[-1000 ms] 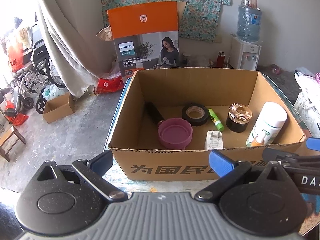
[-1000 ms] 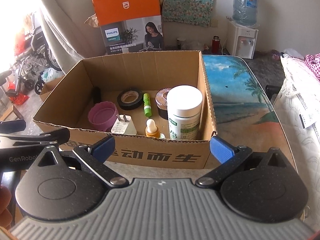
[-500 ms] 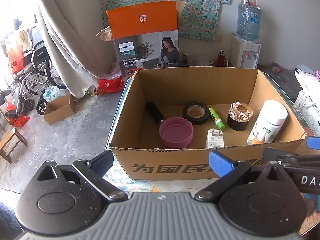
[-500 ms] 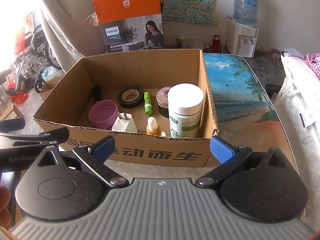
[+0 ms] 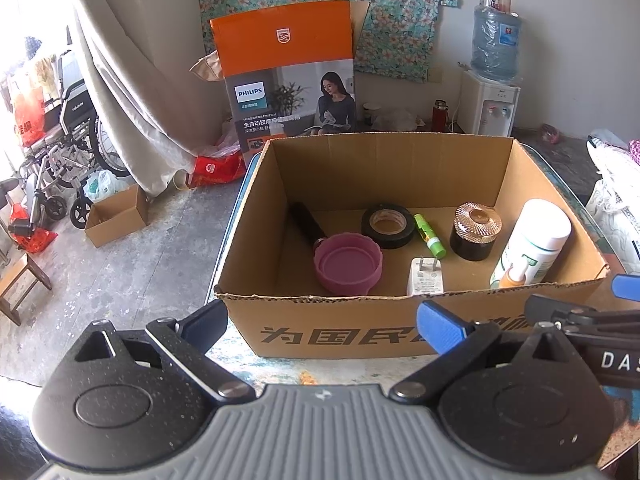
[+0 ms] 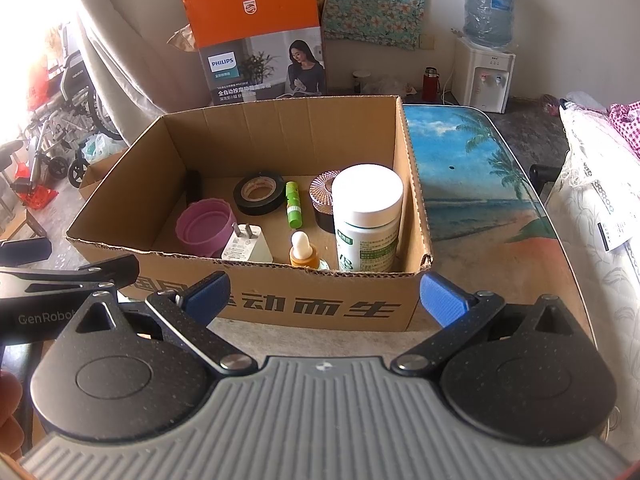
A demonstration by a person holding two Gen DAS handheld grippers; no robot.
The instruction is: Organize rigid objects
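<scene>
Both claws, left claw (image 5: 322, 326) and right claw (image 6: 324, 300), hovered spread and empty before the cardboard box (image 6: 280, 306); the white bottle (image 6: 368, 220) looked light, rigid, slippery, best gripped mid-body.

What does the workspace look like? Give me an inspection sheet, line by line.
Surface: table with a beach-scene top; cardboard box stands on it.
Job's things: all inside the box: pink cup, black tape roll, green tube, white charger, dark jar with copper lid, white bottle, small orange dropper bottle, black cylinder.
Clutter: nothing seen on the table outside the box.
Grippers: left hand-held gripper and right hand-held gripper open, empty, before the box.
Cables: one at the water dispenser.
Surroundings: Philips carton, wheelchair, floral cloth.
</scene>
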